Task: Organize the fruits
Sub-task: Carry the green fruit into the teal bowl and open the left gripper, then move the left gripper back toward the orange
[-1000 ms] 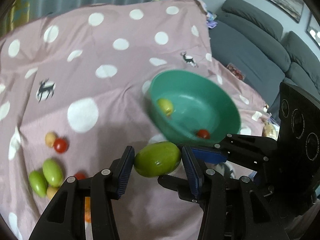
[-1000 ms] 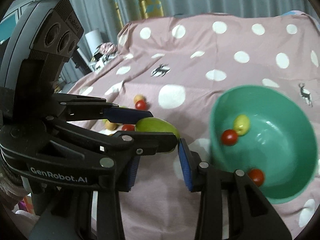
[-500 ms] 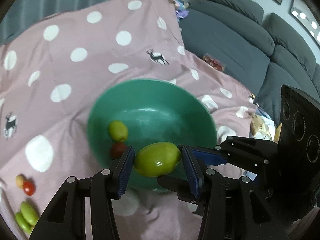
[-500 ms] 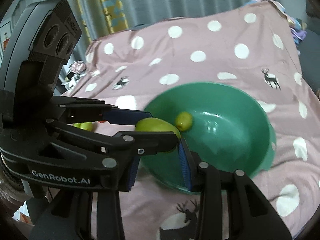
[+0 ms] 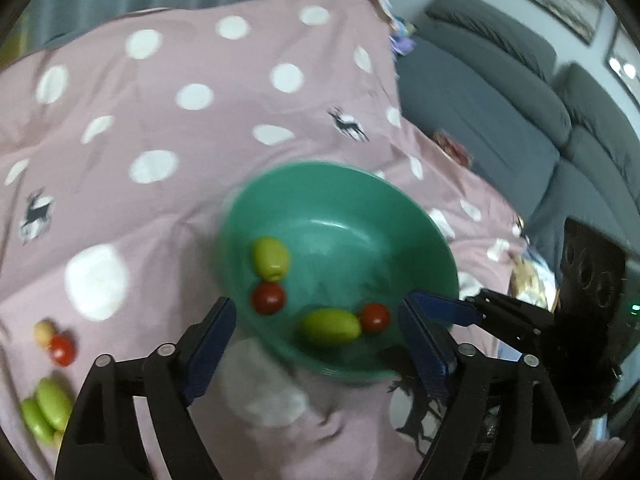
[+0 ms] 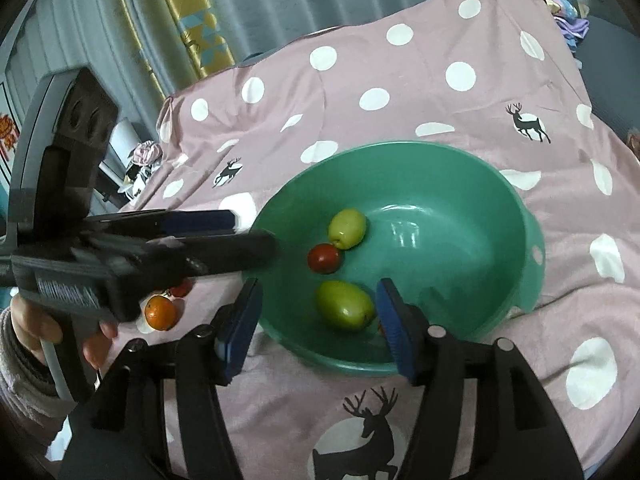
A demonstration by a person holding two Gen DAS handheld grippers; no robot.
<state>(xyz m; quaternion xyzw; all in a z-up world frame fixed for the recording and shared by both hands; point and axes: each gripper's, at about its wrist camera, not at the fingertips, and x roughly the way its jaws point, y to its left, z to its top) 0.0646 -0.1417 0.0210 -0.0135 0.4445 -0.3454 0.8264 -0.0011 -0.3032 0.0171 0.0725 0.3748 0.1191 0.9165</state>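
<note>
Left wrist view: both jaws opening, nothing between them, above the green bowl (image 5: 320, 208).
Large green fruit (image 5: 330, 327) lay in the bowl, long axis crosswise; loose fruits (image 5: 48, 408) waited leftward on the spotted cloth (image 5: 160, 120), nearer the left gripper (image 5: 316, 344). Right wrist view alone showed an orange fruit (image 6: 160, 313) beside the right gripper (image 6: 318, 318).
</note>
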